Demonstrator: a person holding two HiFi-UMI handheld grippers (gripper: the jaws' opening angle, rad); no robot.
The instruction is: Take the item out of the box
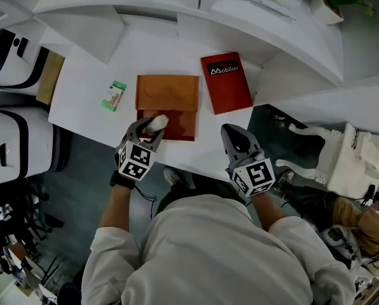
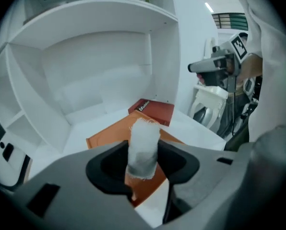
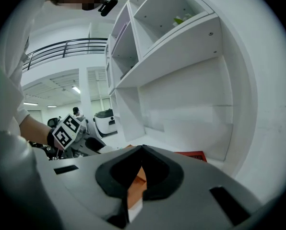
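An open orange box point(image 1: 167, 93) lies flat on the white table point(image 1: 88, 110), with its dark red lid point(image 1: 226, 81) to the right. My left gripper point(image 1: 151, 127) hovers over the box's near edge, shut on a white rolled cloth item point(image 1: 158, 121). In the left gripper view the white roll point(image 2: 143, 145) stands upright between the jaws of the left gripper point(image 2: 144, 169), above the box point(image 2: 109, 137). My right gripper point(image 1: 235, 134) hangs off the table's front edge, right of the box, shut and holding nothing. Its fingertips meet in the right gripper view point(image 3: 139, 153).
A small green and white packet point(image 1: 114, 96) lies on the table's left part. White shelving point(image 2: 95, 56) rises behind the table. White scooters point(image 1: 11, 138) stand at the left, another point(image 1: 329, 151) at the right. The red lid point(image 2: 152, 110) sits just beyond the box.
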